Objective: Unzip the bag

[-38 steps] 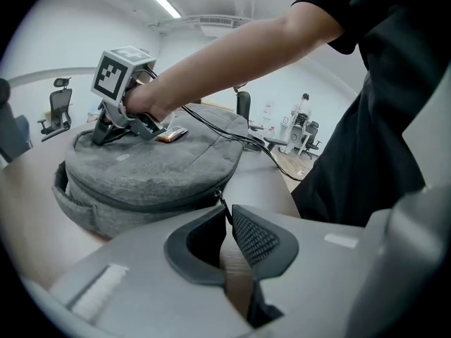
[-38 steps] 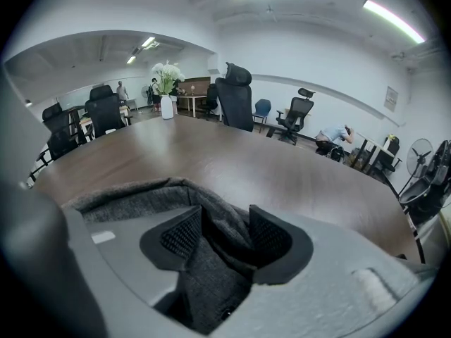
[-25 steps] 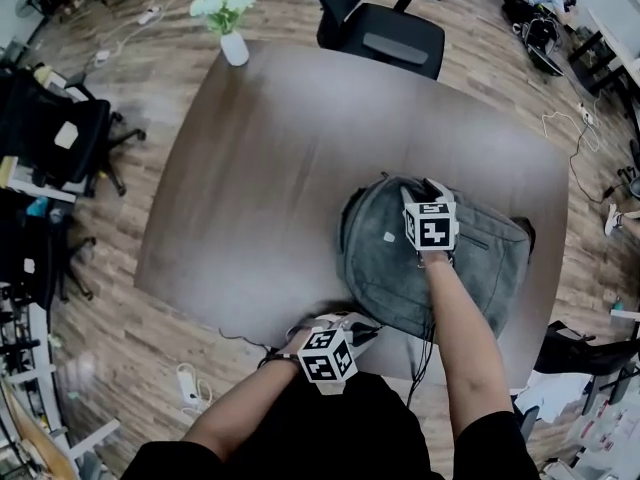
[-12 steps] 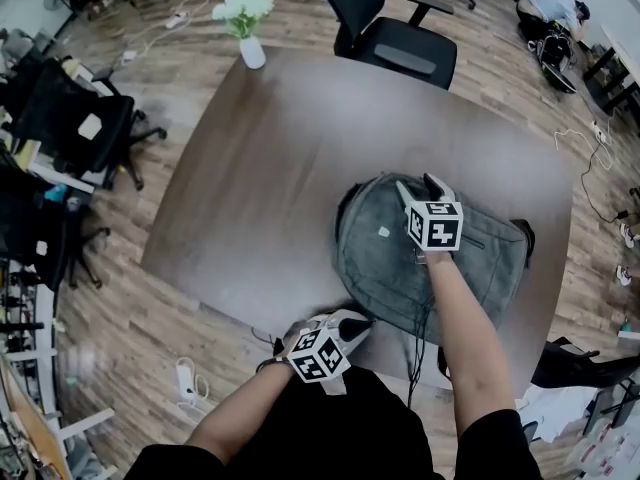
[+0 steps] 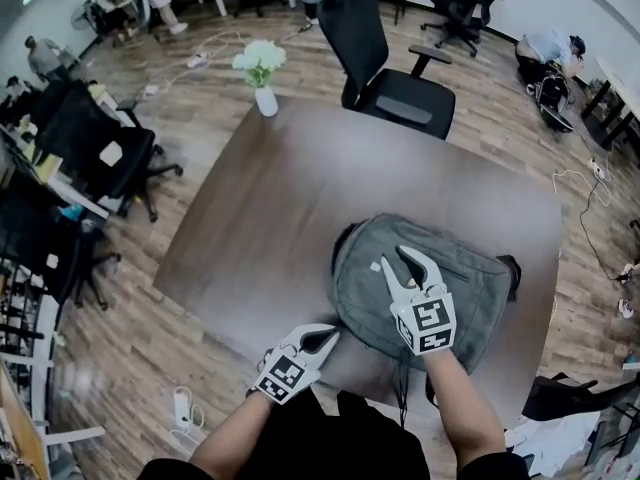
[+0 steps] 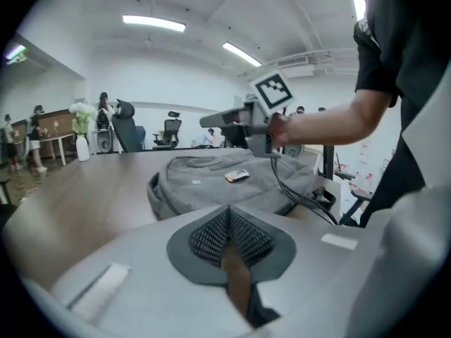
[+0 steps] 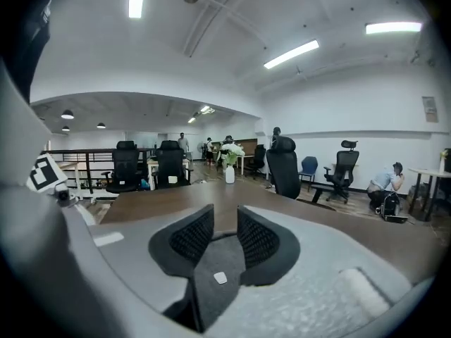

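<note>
The bag (image 5: 360, 288) lies flat on the table (image 5: 260, 208), its long axis running left to right. The right claw (image 5: 395, 258), nearer, hovers directly over it, jaws just narrowed yet apart, empty. The left claw (image 5: 330, 335), just closed together on nothing, hangs off the bag's near-left corner.

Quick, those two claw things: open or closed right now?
Left gripper: shut, empty; its jaws have just been closing.
Right gripper: open, empty; jaws have just been closing too.

An open office: swivel chairs (image 7: 285, 166) and a long table (image 7: 176, 196) ahead of the right gripper (image 7: 224, 222), ceiling strip lights (image 7: 292, 53) above it.
</note>
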`<move>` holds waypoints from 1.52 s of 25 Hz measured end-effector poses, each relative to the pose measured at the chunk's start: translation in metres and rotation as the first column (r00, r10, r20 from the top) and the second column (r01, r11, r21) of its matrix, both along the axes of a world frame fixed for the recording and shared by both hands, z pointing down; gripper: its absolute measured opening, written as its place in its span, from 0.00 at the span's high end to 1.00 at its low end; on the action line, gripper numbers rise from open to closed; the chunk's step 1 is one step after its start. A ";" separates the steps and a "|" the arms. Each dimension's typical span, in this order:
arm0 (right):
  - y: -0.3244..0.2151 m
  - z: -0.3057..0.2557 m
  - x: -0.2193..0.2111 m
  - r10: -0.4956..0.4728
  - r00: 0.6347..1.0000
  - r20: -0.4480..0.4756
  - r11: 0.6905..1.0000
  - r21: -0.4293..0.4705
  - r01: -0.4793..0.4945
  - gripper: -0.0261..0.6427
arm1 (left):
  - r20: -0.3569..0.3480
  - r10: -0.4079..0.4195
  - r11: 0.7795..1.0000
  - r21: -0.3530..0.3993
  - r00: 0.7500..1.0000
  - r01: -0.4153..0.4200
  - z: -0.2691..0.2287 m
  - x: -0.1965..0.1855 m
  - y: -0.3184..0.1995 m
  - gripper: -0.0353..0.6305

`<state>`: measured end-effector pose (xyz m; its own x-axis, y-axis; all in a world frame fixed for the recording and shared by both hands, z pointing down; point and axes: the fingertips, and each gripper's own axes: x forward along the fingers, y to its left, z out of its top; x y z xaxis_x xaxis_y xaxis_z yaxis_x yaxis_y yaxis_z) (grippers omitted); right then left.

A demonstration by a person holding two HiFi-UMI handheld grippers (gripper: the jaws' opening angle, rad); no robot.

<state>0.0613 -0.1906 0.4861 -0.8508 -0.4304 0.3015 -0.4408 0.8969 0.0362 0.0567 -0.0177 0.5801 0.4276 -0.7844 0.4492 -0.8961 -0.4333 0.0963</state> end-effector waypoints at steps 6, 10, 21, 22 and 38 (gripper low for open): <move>0.062 -0.021 0.023 -0.012 0.997 0.071 1.000 -0.013 0.013 0.96 | -0.063 -0.149 0.978 0.141 0.987 0.156 -0.062 -0.026 -0.018 0.92; 0.096 -0.025 0.033 -0.021 0.996 0.090 0.999 -0.036 0.025 0.96 | -0.108 -0.228 0.950 0.195 0.968 0.245 -0.099 -0.040 -0.020 0.92; 0.109 -0.038 0.046 0.047 0.993 0.108 0.999 -0.023 -0.045 0.96 | -0.134 -0.234 0.938 0.231 0.963 0.260 -0.121 -0.076 -0.012 0.92; 0.110 -0.041 0.042 0.049 0.993 0.109 0.999 -0.015 -0.047 0.96 | -0.132 -0.232 0.937 0.235 0.964 0.257 -0.124 -0.081 -0.012 0.92; 0.123 -0.065 0.009 0.056 0.991 0.119 0.995 0.074 -0.065 0.96 | -0.136 -0.214 0.938 0.250 0.967 0.242 -0.130 -0.108 0.008 0.92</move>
